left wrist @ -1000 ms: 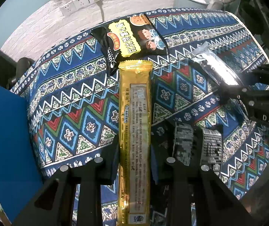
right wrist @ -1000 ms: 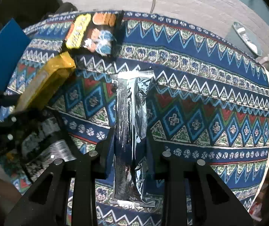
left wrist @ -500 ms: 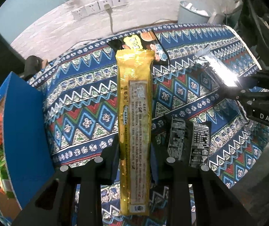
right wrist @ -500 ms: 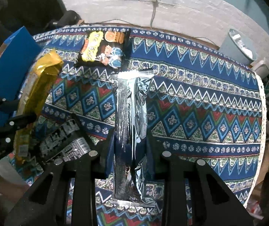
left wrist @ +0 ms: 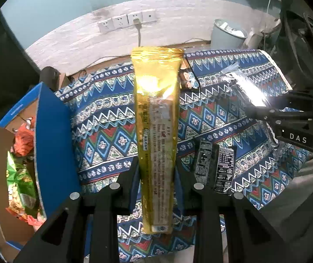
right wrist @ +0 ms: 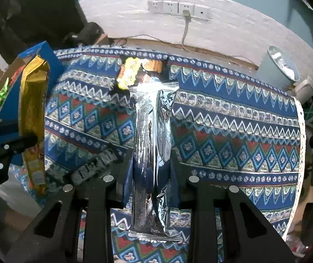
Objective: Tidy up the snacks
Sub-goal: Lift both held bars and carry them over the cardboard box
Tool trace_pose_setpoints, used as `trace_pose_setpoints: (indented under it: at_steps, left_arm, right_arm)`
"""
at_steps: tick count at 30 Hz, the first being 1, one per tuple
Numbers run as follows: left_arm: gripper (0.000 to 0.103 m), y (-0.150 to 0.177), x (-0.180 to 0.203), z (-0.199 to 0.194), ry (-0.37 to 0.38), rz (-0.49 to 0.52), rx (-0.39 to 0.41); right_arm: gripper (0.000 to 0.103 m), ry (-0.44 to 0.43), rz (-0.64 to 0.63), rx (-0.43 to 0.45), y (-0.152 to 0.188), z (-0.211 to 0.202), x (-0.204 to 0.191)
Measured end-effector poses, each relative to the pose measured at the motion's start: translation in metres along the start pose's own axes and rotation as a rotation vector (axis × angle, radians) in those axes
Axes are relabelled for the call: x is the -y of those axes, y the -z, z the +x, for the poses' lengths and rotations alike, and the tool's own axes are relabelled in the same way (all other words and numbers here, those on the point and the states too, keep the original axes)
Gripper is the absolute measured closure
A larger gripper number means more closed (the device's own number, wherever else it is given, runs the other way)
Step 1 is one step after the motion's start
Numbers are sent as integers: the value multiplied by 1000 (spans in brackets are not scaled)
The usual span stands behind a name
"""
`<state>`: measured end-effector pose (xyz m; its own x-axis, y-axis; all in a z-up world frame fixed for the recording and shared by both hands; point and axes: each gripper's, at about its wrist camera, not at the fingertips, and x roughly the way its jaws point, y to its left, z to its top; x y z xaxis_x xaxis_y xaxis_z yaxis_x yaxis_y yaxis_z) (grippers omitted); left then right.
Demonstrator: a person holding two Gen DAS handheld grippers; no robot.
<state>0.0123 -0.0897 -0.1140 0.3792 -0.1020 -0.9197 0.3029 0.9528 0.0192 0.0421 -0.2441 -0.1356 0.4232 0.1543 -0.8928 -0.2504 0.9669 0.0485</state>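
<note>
The left gripper (left wrist: 157,173) is clamped on a long gold pack (left wrist: 156,131). The pack is shiny, flat and thin, w/ tiny print on it and a crimped top edge. It sticks straight out ahead between the two black fingers, up off the cloth.

The right gripper (right wrist: 151,173) is clamped on a long silver pack (right wrist: 152,153). This one is crinkly foil, bright like a mirror, w/ a flat seam down its left side. It also points straight ahead of its fingers.

Under both is a tablecloth (right wrist: 233,135) w/ zigzags, diamonds and little flowers in blue, red, green & white. It has a white lace edge on the right.

To the left of the left gripper stands a blue cardboard box (left wrist: 51,144), open, w/ green and orange bags (left wrist: 18,175) inside. Just right of the left gripper's fingers lie two small dark packs (left wrist: 215,164) w/ white print, flat on the cloth, side by side. Far ahead of the right gripper lies a black snack bag (right wrist: 141,72) w/ yellow and orange on it, partly behind the silver pack's top.

Past the table are a pale brick wall w/ white sockets (right wrist: 178,8) and a round gray bin (left wrist: 228,35).
</note>
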Motion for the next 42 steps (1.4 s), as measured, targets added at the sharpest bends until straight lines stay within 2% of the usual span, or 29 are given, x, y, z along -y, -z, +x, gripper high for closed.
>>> trace_pose_setpoints:
  at_steps: [17, 34, 42]
  left_arm:
    - [74, -1, -32, -46, -25, -51, 93]
    - [74, 3, -91, -96, -87, -149, 189]
    - [74, 15, -125, -113, -61, -212, 222]
  right_arm:
    - [74, -67, -31, 95, -33, -32, -42]
    - [74, -126, -172, 171, -84, -59, -122]
    - [74, -174, -213, 179, -106, -62, -161]
